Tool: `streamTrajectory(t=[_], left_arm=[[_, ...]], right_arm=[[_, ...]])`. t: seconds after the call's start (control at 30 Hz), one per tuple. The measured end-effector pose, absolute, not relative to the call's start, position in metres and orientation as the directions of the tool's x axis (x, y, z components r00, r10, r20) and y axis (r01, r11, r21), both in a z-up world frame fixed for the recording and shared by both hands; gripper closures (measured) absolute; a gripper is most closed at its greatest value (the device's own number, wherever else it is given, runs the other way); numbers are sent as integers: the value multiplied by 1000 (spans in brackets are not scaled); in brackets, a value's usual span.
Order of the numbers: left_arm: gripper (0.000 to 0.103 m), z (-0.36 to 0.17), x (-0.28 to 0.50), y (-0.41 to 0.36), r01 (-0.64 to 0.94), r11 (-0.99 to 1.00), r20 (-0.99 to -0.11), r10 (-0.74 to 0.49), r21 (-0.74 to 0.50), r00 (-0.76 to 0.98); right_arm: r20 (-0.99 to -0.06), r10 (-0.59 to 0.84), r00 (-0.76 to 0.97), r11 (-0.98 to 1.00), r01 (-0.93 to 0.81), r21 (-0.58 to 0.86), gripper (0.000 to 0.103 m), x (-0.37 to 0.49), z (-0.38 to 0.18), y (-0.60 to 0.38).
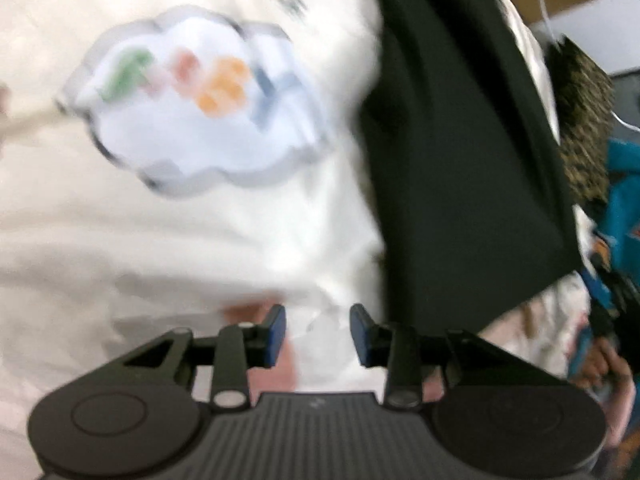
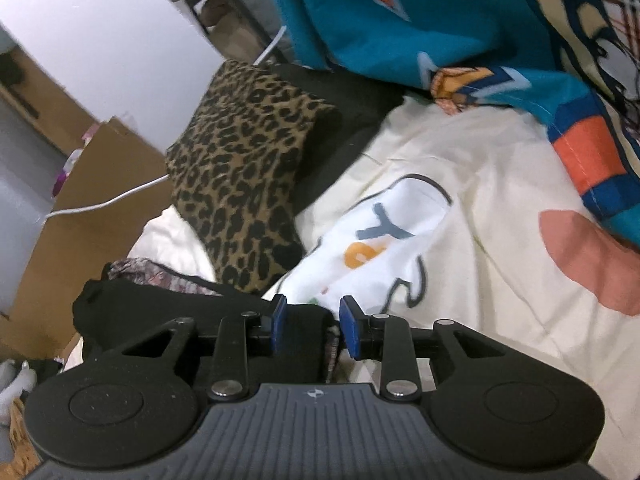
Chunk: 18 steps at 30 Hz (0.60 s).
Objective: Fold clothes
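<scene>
The left wrist view is blurred by motion. A cream cloth [image 1: 192, 240] with a cloud-shaped print of coloured letters [image 1: 200, 100] fills it, and a black garment [image 1: 460, 140] lies over its right side. My left gripper [image 1: 318, 332] is open above the cream cloth with nothing between its fingers. In the right wrist view the cream cloth [image 2: 480, 208] and its cloud print [image 2: 376, 240] spread ahead. A black garment [image 2: 160, 304] lies bunched at the lower left, and part of it runs between the fingers of my right gripper [image 2: 313, 326], whose jaws stand apart.
A folded leopard-print cloth [image 2: 248, 176] sits ahead left, on black fabric [image 2: 352, 120]. A teal, orange and blue garment [image 2: 440, 20] hangs at the upper right. A cardboard box [image 2: 100, 200] and a white cable [image 2: 112, 200] are at the left. A person's hand [image 1: 612, 376] shows at the right.
</scene>
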<state>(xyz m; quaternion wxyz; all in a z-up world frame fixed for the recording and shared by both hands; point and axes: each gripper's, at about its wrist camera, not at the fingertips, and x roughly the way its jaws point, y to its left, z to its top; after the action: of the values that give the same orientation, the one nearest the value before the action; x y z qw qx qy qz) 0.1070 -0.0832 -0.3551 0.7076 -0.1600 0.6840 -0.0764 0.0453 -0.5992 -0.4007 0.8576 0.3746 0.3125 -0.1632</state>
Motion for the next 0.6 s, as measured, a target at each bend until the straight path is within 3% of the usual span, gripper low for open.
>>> streamTrajectory(t=[0.17,0.6], left_arm=[[67,-328,166,-74,-90,949,-944,-286,-304,164],[63,-298,327,-169,179,912,-864,-408,-370,294]], right_arm=[[-641,-33,767,697,477,535,69,49,-392,-591],[-629,-12,777,818,370,441,69,80,-331,-545]])
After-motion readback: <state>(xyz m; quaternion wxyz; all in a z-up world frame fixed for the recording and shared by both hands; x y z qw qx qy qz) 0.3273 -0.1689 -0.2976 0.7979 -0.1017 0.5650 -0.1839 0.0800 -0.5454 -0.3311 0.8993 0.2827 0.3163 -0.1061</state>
